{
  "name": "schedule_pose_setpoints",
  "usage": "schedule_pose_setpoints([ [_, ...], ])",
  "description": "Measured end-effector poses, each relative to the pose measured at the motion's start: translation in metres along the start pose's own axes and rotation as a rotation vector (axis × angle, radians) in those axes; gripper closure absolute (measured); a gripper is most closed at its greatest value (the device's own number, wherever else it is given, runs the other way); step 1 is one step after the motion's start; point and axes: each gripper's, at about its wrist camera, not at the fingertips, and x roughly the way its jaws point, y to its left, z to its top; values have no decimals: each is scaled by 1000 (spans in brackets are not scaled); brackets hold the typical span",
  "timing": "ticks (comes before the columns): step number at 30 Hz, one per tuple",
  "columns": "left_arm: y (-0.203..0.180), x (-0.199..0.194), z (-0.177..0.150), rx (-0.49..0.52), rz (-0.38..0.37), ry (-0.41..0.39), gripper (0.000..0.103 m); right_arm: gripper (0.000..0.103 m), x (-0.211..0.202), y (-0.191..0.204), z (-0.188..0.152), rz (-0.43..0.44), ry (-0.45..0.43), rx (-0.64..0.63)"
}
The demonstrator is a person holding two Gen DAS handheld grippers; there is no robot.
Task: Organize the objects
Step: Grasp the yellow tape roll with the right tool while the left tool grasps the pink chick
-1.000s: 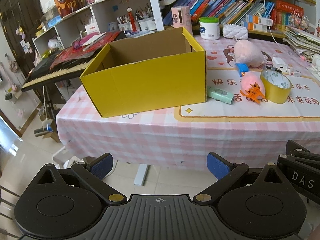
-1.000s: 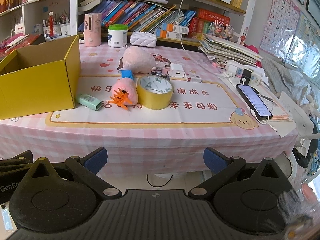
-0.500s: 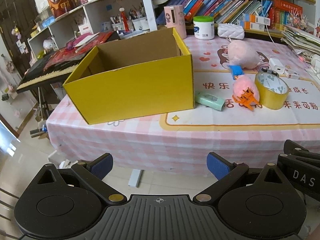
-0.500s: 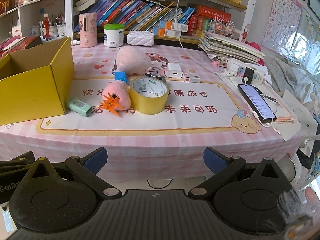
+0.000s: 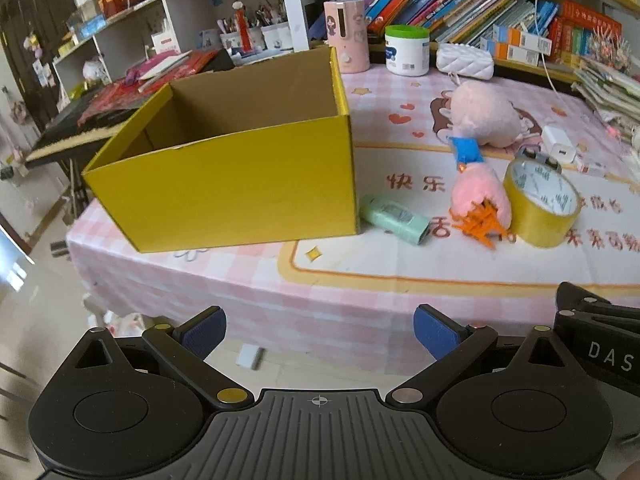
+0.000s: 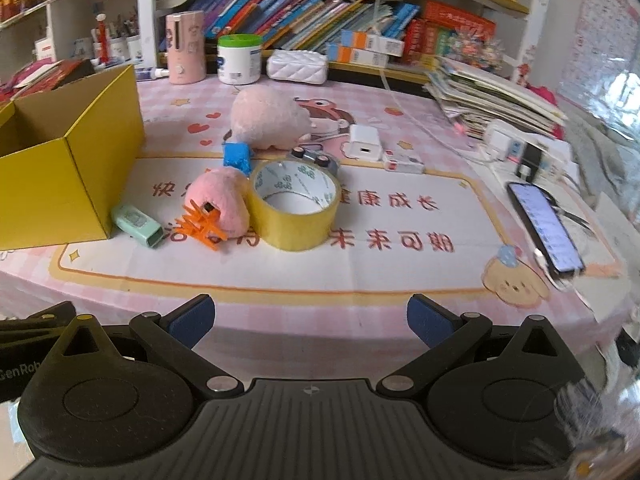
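Observation:
An open, empty yellow cardboard box (image 5: 240,184) stands on the left of the pink table; it also shows in the right wrist view (image 6: 60,176). Right of it lie a mint green case (image 5: 394,219) (image 6: 138,226), a pink plush toy with orange legs (image 5: 480,196) (image 6: 224,204), and a yellow tape roll (image 5: 542,202) (image 6: 296,206). A small toy car (image 6: 316,158) sits behind the roll. My left gripper (image 5: 318,328) is open and empty before the table's front edge. My right gripper (image 6: 310,318) is open and empty at that edge, below the tape roll.
A white charger (image 6: 364,142), a phone on a cable (image 6: 546,226), a paper stack (image 6: 492,96), a white jar (image 6: 239,59), a pink dispenser (image 6: 185,48) and a white pouch (image 6: 298,65) sit on the table. Bookshelves stand behind. A keyboard (image 5: 80,120) stands left of the table.
Both grippers have moved forward and closer to the table, so the box and objects look larger. Their jaws stay open. Nothing on the table has moved.

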Motion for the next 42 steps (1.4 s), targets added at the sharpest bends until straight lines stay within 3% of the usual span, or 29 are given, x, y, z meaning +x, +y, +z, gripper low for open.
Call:
schedule_pose_setpoints([
  [10,-13,14,17,-100,52,11,2,0,41,-23,30,168,-20,-41],
  [23,-8,16,15,-213,112,50,2,6,106,-22,57,207,-23,-145],
  [26,-6,15,15,-246,78,45,3,7,118,-19,62,217,-36,-170],
  [29,-11,13,17,-244,29,27,3,18,127,-19,67,227,-39,-178],
  [36,-49,16,34,-119,-61,-17,4,20,119,-36,74,344,-26,-143],
  [39,-65,23,42,-81,-105,-18,4,20,100,-50,77,361,-102,-128],
  [42,-82,30,51,-48,-142,-29,4,20,84,-67,83,310,-187,-109],
])
